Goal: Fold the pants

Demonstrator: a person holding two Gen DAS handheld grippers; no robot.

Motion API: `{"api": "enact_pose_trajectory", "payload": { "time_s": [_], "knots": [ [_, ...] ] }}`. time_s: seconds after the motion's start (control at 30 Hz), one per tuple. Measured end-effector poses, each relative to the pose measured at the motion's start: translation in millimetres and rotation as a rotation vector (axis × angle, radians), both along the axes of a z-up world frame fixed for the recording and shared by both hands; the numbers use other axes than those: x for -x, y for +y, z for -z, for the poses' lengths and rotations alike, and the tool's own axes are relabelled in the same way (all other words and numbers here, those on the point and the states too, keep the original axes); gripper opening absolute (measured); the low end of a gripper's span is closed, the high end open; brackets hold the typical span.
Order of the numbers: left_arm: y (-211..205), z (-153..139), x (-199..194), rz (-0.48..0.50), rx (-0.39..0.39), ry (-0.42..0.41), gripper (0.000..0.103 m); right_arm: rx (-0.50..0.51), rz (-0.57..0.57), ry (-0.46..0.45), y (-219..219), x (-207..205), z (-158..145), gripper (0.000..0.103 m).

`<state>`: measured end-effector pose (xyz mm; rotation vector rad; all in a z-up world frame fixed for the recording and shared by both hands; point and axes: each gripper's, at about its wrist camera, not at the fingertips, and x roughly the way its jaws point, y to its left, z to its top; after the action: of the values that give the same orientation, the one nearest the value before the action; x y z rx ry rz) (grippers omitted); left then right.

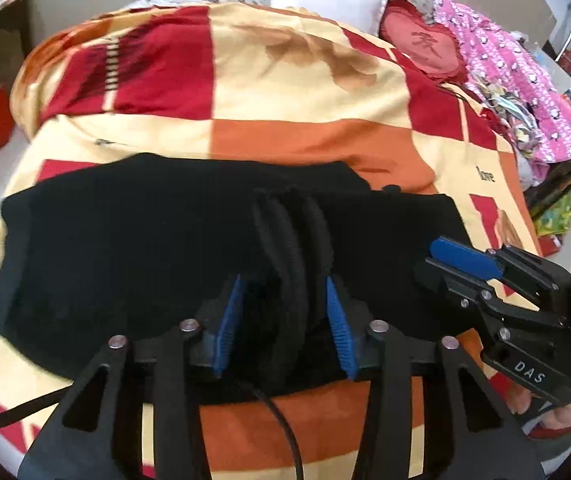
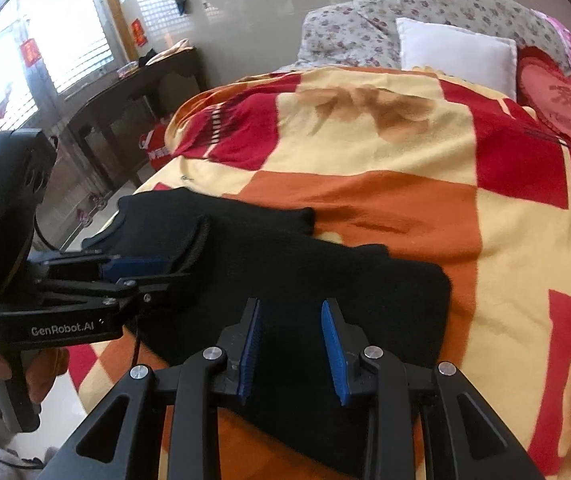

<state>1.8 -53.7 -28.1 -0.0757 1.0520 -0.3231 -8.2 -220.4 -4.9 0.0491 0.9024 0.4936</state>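
Note:
Black knit pants (image 1: pixel 145 240) lie across the near part of the bed; they also show in the right wrist view (image 2: pixel 325 280). My left gripper (image 1: pixel 285 320) is shut on a bunched stack of the pants' edge layers (image 1: pixel 289 248), held between its blue pads. From the right wrist view the left gripper (image 2: pixel 153 268) sits at the pants' left end with fabric folded over its tips. My right gripper (image 2: pixel 291 340) is open and empty, its jaws apart above the pants' near right part. It appears at the right in the left wrist view (image 1: pixel 437 256).
The bed carries a red, orange and cream checked blanket (image 1: pixel 305 100). A white pillow (image 2: pixel 457 52), a red heart cushion (image 2: pixel 561 96) and pink bedding (image 1: pixel 525 80) lie at the head. A dark desk (image 2: pixel 133 92) stands left of the bed. A black cable (image 1: pixel 277 420) hangs by my left gripper.

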Motion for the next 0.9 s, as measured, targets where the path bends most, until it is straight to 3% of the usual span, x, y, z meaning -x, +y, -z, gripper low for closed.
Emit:
{"api": "enact_pose_trajectory", "payload": {
  "time_s": [0.2,0.3,0.37,0.57,0.67,0.9],
  "knots": [
    [23,-14,20,-0.056,-0.088,-0.053,0.042,0.003,-0.046,0.028,24,2,16,0.031],
    [38,-18,30,-0.086,-0.108,-0.065,0.042,0.054,-0.07,0.012,38,6,12,0.034],
    [51,-19,35,-0.113,-0.115,-0.066,0.042,0.028,-0.105,0.011,44,7,5,0.033],
    [85,-15,41,-0.198,-0.103,-0.054,0.042,0.059,-0.126,-0.02,67,-6,-1,0.033],
    [97,-11,41,-0.234,-0.074,-0.034,0.057,0.033,-0.133,0.005,80,-24,5,0.033],
    [116,-10,44,-0.285,-0.056,-0.027,0.058,0.096,-0.158,-0.005,102,-35,2,0.034]
  ]
}}
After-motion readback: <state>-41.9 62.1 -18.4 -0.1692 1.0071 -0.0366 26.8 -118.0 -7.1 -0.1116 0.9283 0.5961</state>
